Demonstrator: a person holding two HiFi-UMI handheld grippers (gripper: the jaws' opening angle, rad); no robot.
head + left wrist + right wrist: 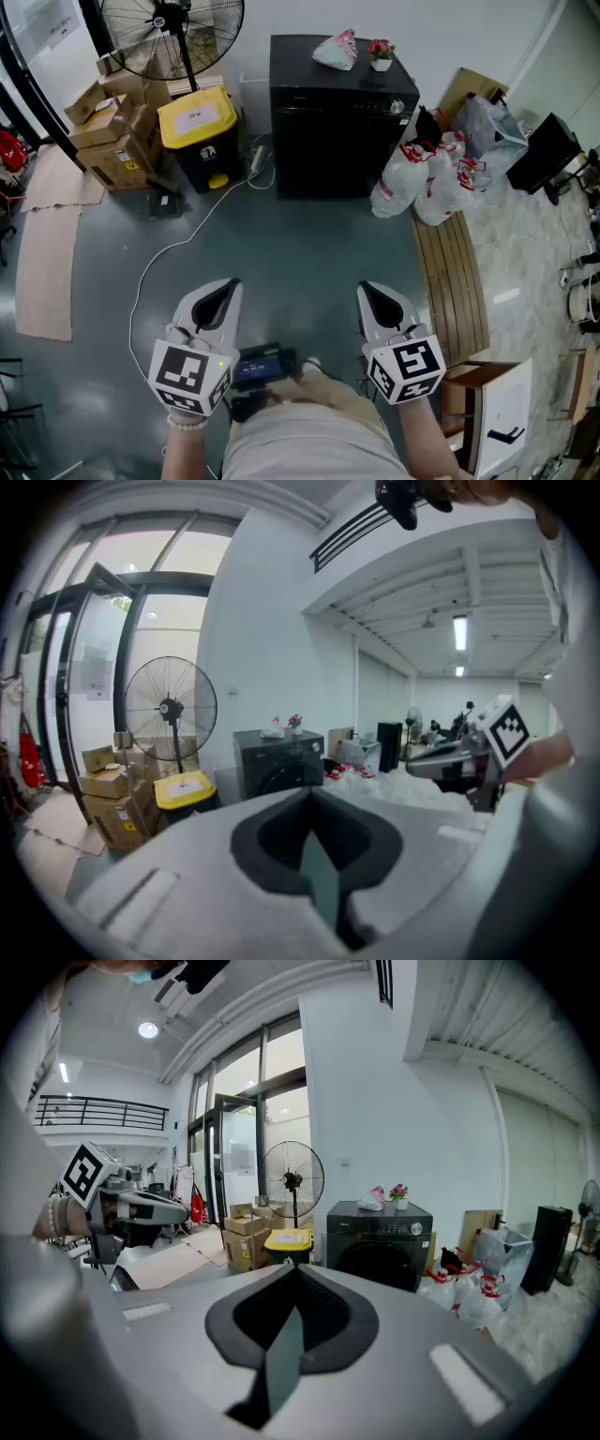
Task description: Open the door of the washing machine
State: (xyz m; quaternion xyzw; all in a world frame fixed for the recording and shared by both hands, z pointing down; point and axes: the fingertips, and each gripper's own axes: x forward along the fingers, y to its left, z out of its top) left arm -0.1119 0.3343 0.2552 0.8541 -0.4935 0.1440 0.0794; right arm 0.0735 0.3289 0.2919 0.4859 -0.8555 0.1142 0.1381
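A black front-loading washing machine (337,117) stands against the far wall with its round door closed; it also shows in the left gripper view (277,761) and in the right gripper view (380,1241). A pink cloth and a small flower pot (381,54) sit on its top. My left gripper (217,292) and right gripper (373,292) hover side by side near my body, well short of the machine, both pointing toward it. Each is shut with nothing between its jaws.
A yellow-lidded bin (199,131) and a standing fan (173,37) are left of the machine, with cardboard boxes (117,131) beyond. White bags with red ties (427,178) lie at its right. A white cable (178,248) runs across the grey floor. A wooden bench (455,281) is on the right.
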